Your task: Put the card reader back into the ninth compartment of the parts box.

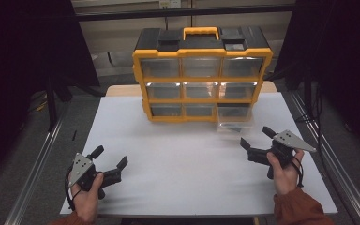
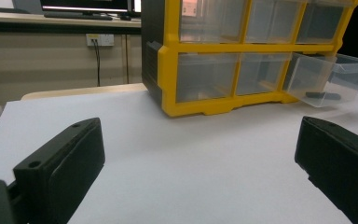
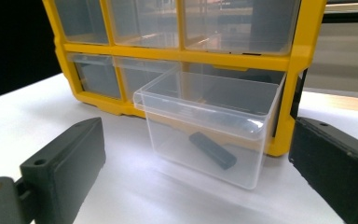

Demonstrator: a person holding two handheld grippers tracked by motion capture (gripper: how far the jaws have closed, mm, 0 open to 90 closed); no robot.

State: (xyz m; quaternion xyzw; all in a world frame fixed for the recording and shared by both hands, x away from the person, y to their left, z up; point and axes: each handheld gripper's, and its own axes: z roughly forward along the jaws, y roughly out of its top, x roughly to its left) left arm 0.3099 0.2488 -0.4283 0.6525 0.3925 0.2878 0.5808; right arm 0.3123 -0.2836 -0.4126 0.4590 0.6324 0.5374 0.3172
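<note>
Facing the pulled-out clear drawer [image 3: 205, 123], right claw [image 1: 257, 138] gapes empty.

The left gripper [image 2: 200, 168] hangs low over the white table [image 2: 205, 154], its two black jaws spread wide at 8 and 4 o'clock with bare table between them. At 12 to 1 o'clock stands the yellow organizer [image 2: 168, 60] with clear drawers. Its bottom drawer [image 2: 331, 79] at 2 o'clock is pulled out, with a small dark piece [image 2: 323, 95] lying inside. A beige wall with a socket [image 2: 99, 39] sits at 10 o'clock.
</note>
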